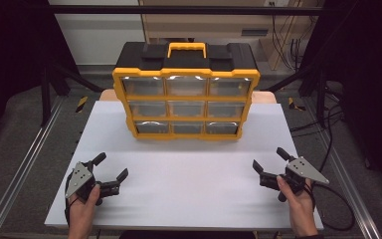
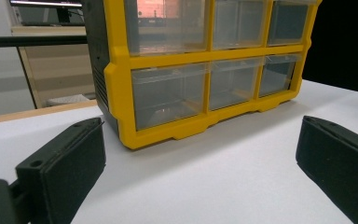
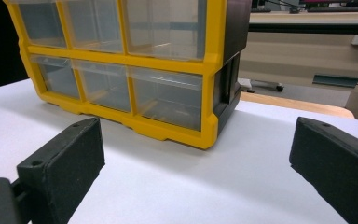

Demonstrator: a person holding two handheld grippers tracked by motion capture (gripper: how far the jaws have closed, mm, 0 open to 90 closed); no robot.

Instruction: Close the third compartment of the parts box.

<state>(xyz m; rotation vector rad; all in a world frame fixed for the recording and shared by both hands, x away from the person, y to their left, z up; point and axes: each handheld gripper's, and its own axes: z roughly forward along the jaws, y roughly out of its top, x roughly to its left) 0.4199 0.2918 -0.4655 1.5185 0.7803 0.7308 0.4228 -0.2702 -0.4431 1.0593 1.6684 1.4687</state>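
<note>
In high view, organizer [image 1: 185, 92] handle visible, yellow

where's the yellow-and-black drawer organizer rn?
High view: the yellow-and-black plastic drawer organizer stands upright at the far middle of the white table, well beyond the open left gripper and right gripper.

You can read no text, label, brand or number anywhere, not even on the yellow-and-black plastic drawer organiser [image 1: 186, 92].
</note>
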